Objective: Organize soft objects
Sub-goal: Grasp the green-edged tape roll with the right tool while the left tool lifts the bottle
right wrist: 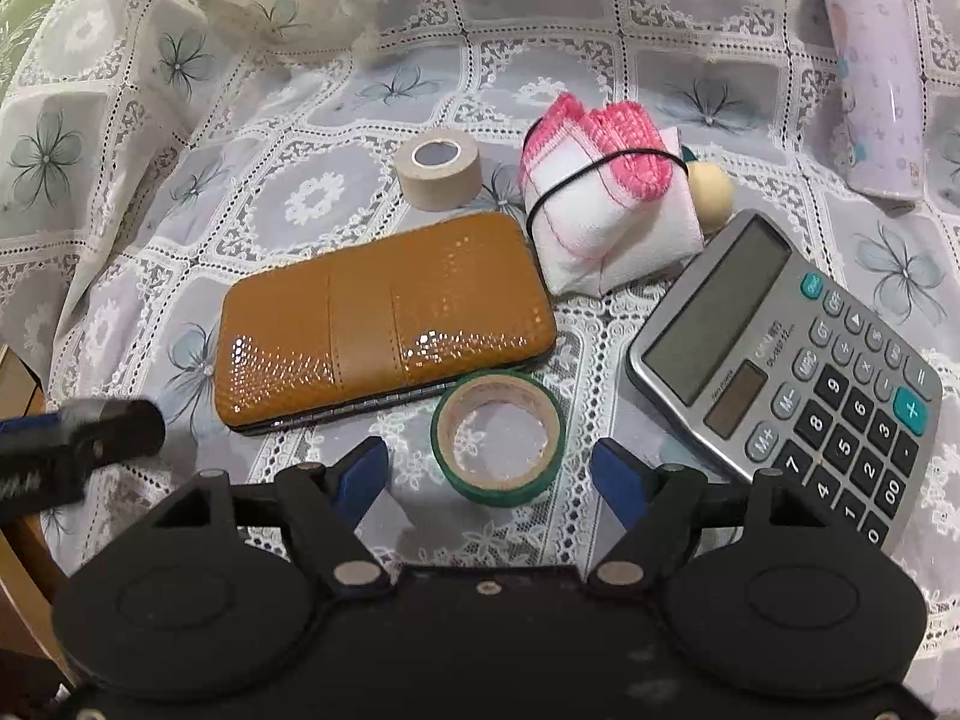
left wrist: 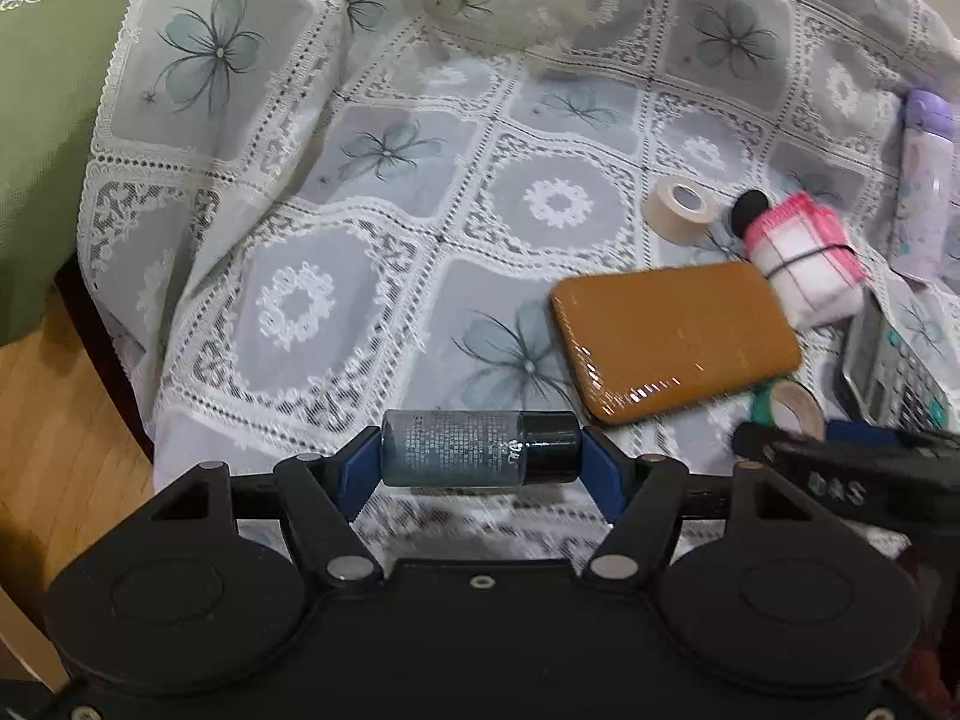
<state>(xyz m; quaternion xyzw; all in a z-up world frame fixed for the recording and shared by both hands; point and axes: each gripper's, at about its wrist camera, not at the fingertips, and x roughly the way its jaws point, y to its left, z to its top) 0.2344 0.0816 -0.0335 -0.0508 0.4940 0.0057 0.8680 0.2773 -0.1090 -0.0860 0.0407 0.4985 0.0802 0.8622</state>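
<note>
Lace cloth [left wrist: 336,276] printed with grey-blue flowers covers the desk, with wooden floor [left wrist: 54,408] showing at the far left of the left wrist view and a green embroidered cushion [left wrist: 42,138] above it. Low in that view the left claw [left wrist: 480,465] is clenched on a small blue-grey bottle [left wrist: 456,449] with a black cap, held sideways between the blue pads and lifted clear of the cloth. Further right lies a glossy tan wallet [right wrist: 384,318], flat on the cloth. Just behind it stands a beige tape roll [right wrist: 440,167]. In front of the wallet's right end a green tape roll [right wrist: 498,438] lies flat, and the right claw [right wrist: 489,480] hovers over it, released, its blue pads standing apart on either side of the roll without touching it. Right of the beige roll sits the soft thing, a folded white-and-pink cloth bundle [right wrist: 600,204] bound by a black elastic band, touching a pale wooden ball [right wrist: 711,192] behind it. A grey calculator [right wrist: 780,360] lies tilted at the right, just beside the bundle, and a lilac flask [right wrist: 870,78] lies well behind it.
</note>
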